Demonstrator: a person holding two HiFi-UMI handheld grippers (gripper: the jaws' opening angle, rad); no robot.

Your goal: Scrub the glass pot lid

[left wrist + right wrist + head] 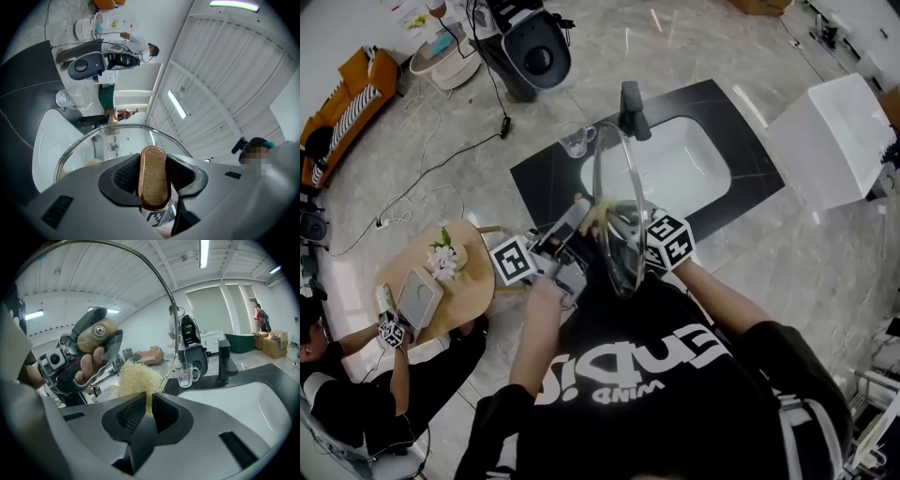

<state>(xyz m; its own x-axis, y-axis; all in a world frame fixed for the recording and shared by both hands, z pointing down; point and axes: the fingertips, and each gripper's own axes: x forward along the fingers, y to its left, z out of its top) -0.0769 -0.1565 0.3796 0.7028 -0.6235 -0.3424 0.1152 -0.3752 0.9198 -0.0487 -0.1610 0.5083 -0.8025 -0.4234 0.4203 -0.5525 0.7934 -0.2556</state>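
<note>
Nearest us, the left tongs (153, 169) pinch the wooden knob (153, 185) of the lid (614, 187), and we hold the lid on edge above the near rim of the sink (698, 159), which is set in the black surface (542, 176). Our right tongs (146, 411) are pressed on a yellow scrubber (136, 378) that lies against the lid's underside near its rim. A mug (575, 141) stands left of the sink.

I see a clear glass pot lid (623, 178), glossy, with a polished metal rim. Its oval wooden knob (153, 176) looks matt and grainy, edged in shiny copper-coloured metal. The pale yellow fibrous scrubber (138, 378) looks coarse. The white sink (694, 169) gleams smooth.
</note>
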